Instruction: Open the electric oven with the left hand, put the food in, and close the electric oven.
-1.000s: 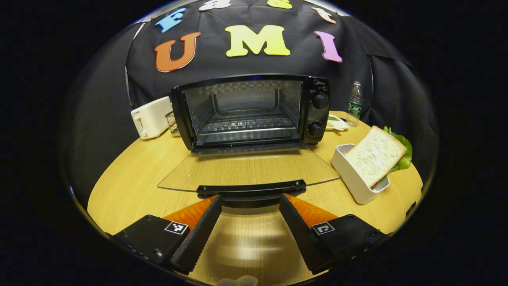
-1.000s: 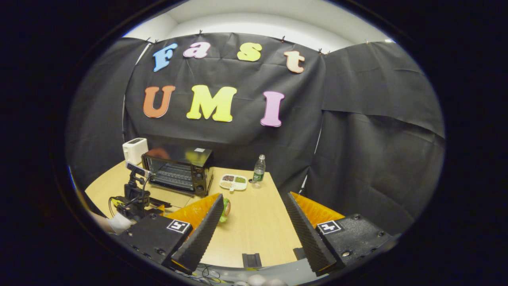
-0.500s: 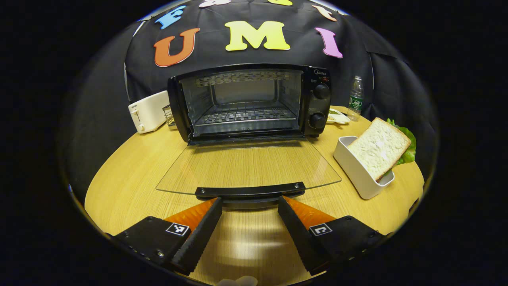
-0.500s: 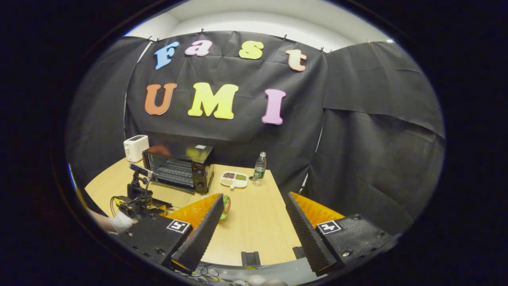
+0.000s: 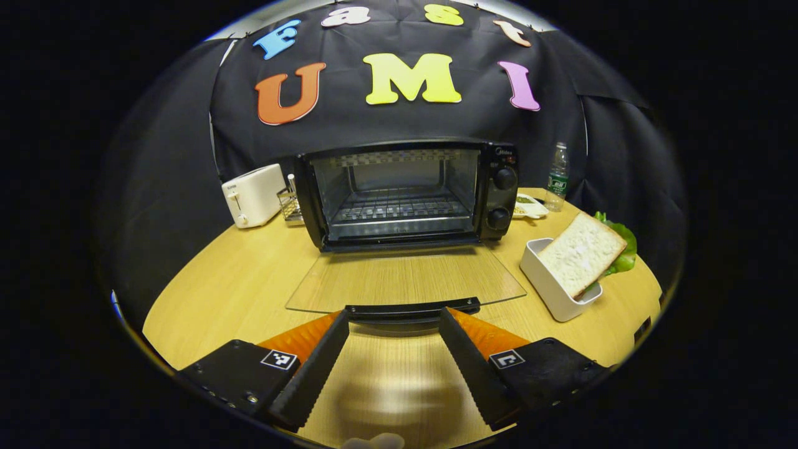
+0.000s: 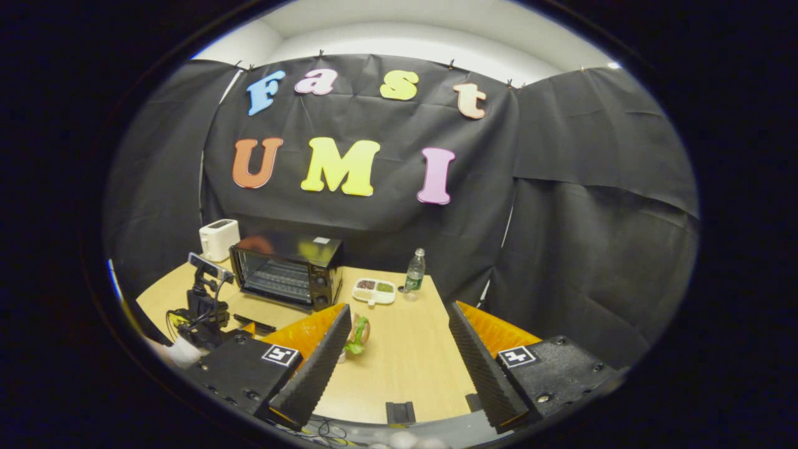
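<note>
The black electric oven (image 5: 405, 190) stood with its glass door (image 5: 405, 280) folded flat, opening done. Both the left gripper (image 5: 393, 349) and the right gripper (image 6: 399, 355) were spread, empty. Next, I judged, the right one must fetch the white-bread lettuce sandwich (image 5: 583, 252) from its white tub (image 5: 548, 284) beside the oven.

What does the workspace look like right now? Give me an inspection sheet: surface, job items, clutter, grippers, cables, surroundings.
Surface: wooden table, bare in front of the oven.
Job's things: electric oven open, glass door folded flat, wire rack inside bare; sandwich leaning in a white container to the oven's right.
Clutter: white toaster, water bottle, divided snack dish.
Grippers: left gripper open, just short of the door handle, holding nothing; right gripper open, empty, off to the side of the table.
Cables: a bundle by the left gripper rig; more at the table's near edge.
Surroundings: black cloth wall.
</note>
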The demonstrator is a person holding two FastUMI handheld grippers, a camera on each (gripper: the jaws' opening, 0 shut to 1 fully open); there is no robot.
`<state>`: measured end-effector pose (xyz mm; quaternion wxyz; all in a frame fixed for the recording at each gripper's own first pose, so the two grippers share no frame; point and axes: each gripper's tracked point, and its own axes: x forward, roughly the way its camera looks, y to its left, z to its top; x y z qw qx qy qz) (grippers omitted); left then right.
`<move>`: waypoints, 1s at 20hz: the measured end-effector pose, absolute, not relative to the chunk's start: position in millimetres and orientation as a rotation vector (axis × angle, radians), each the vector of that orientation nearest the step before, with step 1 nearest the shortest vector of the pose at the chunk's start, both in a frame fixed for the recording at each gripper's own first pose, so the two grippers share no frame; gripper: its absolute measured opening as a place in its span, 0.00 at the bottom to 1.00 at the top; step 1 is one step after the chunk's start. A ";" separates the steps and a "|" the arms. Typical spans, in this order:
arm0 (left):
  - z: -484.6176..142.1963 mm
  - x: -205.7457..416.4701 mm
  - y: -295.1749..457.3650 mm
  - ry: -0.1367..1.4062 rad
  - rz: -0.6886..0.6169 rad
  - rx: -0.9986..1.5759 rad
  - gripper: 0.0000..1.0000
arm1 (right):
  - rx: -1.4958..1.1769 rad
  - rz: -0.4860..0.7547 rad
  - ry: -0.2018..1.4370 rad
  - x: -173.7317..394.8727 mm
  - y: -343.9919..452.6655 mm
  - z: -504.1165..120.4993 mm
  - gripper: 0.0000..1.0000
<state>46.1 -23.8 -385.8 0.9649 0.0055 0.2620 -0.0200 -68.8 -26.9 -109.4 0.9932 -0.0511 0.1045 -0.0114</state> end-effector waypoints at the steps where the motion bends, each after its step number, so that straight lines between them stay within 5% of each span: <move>1: -369.9 40.7 -20.8 0.507 -0.044 0.010 0.96 | -0.101 -0.017 0.201 -65.6 -24.0 -106.9 1.00; 9: -226.7 -7.1 5.4 0.308 -0.066 -0.065 0.96 | -0.084 0.013 0.217 -54.1 1.3 -127.6 1.00; 20: -90.8 -52.4 28.6 0.104 0.000 -0.069 0.95 | 0.020 0.105 0.450 -18.3 16.2 -244.6 1.00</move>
